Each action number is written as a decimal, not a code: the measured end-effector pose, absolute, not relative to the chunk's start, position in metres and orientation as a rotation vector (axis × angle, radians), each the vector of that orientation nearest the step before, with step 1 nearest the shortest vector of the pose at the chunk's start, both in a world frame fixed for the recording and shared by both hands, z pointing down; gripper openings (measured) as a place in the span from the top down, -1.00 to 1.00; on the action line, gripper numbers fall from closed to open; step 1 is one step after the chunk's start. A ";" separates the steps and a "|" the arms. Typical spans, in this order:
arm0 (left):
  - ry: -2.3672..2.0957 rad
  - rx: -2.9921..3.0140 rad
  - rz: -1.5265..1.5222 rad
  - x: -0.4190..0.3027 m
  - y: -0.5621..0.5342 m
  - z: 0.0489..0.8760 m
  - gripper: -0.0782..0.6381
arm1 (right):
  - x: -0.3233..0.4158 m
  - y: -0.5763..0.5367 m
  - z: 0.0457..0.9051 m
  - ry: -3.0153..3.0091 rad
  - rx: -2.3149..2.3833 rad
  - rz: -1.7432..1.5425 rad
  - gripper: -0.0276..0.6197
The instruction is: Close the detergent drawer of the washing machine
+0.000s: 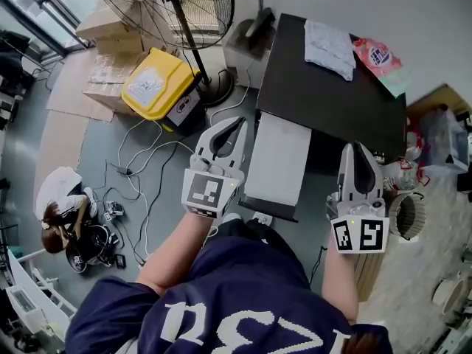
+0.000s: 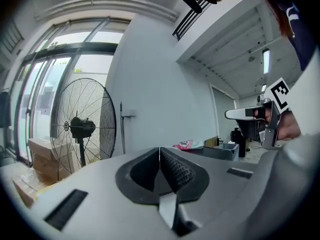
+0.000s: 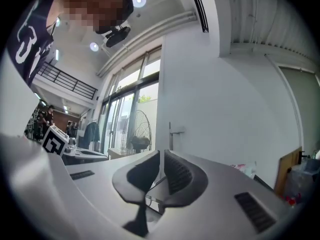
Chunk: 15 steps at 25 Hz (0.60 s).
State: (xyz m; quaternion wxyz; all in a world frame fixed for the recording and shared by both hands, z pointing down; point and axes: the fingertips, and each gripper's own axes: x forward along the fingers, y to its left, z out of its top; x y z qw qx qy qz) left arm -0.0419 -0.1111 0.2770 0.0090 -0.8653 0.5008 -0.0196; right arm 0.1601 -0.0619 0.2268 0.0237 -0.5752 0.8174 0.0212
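As the left claw [image 1: 237, 126] is clenched and the right claw [image 1: 356, 148] barely parted, both empty, I should press the detergent drawer [image 1: 279, 161] front squarely. I push straight in, no twisting.

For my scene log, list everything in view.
Black-topped washing machine: one, black, upper right
Flat white panel: one, white, machine's near edge
Folded cloth: one, pale grey, on machine
Plastic packet: one, pink, beside cloth
Metal pedestal fan: one, black, top centre
Lidded plastic bin: one, yellow, beside fan base
Cardboard boxes: several, brown, upper left
Crouching person: one, white top, lower left
Left gripper: one, white, shut, empty
Right gripper: one, white, slightly open, empty
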 end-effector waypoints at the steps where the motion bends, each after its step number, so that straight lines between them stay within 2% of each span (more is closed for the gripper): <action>1: 1.566 -2.718 -0.091 -0.039 -0.113 0.282 0.72 | 0.163 -0.066 0.229 2.532 -1.778 0.054 0.79; 4: 1.559 -2.774 -0.198 -0.034 -0.118 0.296 0.72 | 0.168 -0.076 0.239 2.527 -1.787 0.017 0.70; 9: 1.487 -2.829 -0.152 -0.028 -0.130 0.312 0.72 | 0.171 -0.088 0.257 2.510 -1.825 -0.054 0.68; 12: 1.474 -2.856 -0.231 -0.033 -0.135 0.326 0.72 | 0.171 -0.092 0.264 2.492 -1.847 -0.090 0.80; 15: 1.470 -2.873 -0.247 -0.038 -0.138 0.333 0.71 | 0.170 -0.093 0.272 2.491 -1.864 -0.124 0.83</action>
